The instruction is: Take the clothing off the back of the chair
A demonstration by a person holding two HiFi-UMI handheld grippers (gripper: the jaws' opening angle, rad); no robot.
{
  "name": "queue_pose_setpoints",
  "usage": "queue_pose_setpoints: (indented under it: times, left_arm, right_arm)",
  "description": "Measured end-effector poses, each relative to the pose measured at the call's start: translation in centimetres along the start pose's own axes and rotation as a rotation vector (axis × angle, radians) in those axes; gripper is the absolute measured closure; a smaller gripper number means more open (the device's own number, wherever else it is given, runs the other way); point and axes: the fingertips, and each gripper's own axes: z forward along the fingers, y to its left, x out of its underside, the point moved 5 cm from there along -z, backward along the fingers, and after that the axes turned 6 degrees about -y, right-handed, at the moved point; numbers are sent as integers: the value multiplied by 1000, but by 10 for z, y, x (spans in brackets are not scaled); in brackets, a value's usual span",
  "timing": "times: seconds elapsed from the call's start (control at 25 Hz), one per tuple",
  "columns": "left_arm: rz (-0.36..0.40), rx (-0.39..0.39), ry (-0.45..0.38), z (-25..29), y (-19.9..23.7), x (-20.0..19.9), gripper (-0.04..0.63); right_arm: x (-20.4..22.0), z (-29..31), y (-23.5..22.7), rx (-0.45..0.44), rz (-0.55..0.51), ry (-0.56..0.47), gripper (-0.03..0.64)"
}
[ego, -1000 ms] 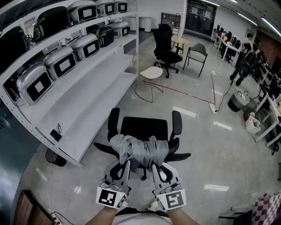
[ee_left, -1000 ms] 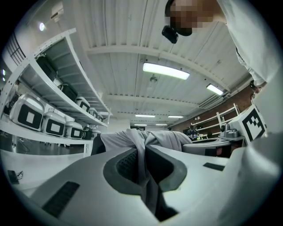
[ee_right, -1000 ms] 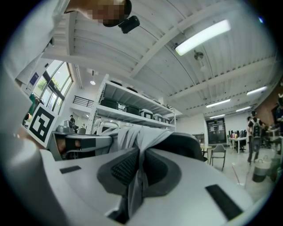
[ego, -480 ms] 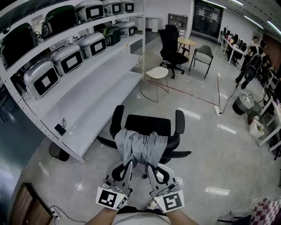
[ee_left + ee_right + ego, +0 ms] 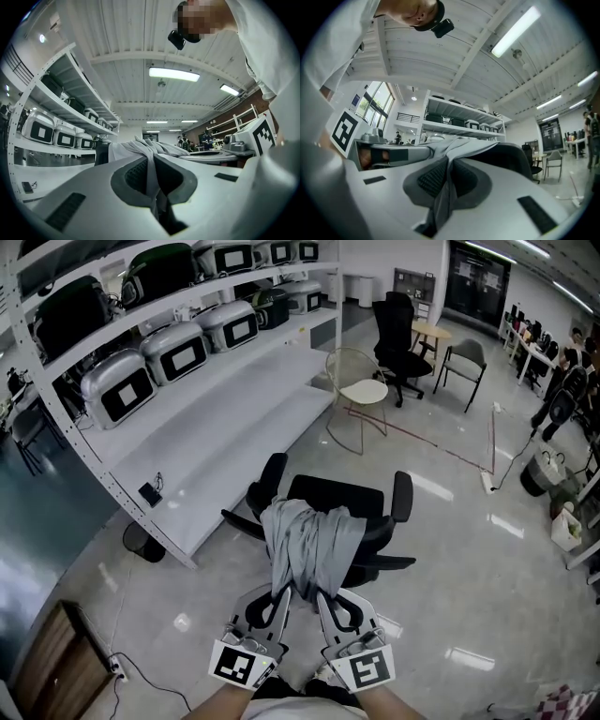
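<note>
A grey garment (image 5: 309, 545) hangs over the back of the black office chair (image 5: 337, 498) in the middle of the head view. Its near hem is drawn out toward me, and both grippers hold it. My left gripper (image 5: 284, 593) is shut on the left part of the hem; in the left gripper view the cloth (image 5: 150, 161) is pinched between the dark pads. My right gripper (image 5: 322, 595) is shut on the right part, and the grey fabric (image 5: 447, 180) runs down between its pads. The two grippers sit side by side, close together.
White shelving (image 5: 202, 423) with several grey cases (image 5: 122, 388) runs along the left. A wire chair (image 5: 361, 395), a second black office chair (image 5: 398, 338) and a grey chair (image 5: 467, 357) stand further back. A wooden piece (image 5: 42, 662) is at the lower left, with a cable on the glossy floor.
Both grippers have pulled back toward me with the garment, stretching its hem off the chair back. The chair now sits further from the grippers and the view has shifted right.
</note>
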Motion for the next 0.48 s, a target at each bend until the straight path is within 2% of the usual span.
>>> queue_pose_setpoints:
  times: [0.24, 0.48]
  left_arm:
    - [-18, 33, -7, -19, -9, -5, 583]
    - [-53, 121, -39, -52, -19, -14, 583]
  right_arm:
    - [-5, -11, 22, 8, -14, 6, 587]
    - [-9, -33, 58, 94, -40, 27, 588]
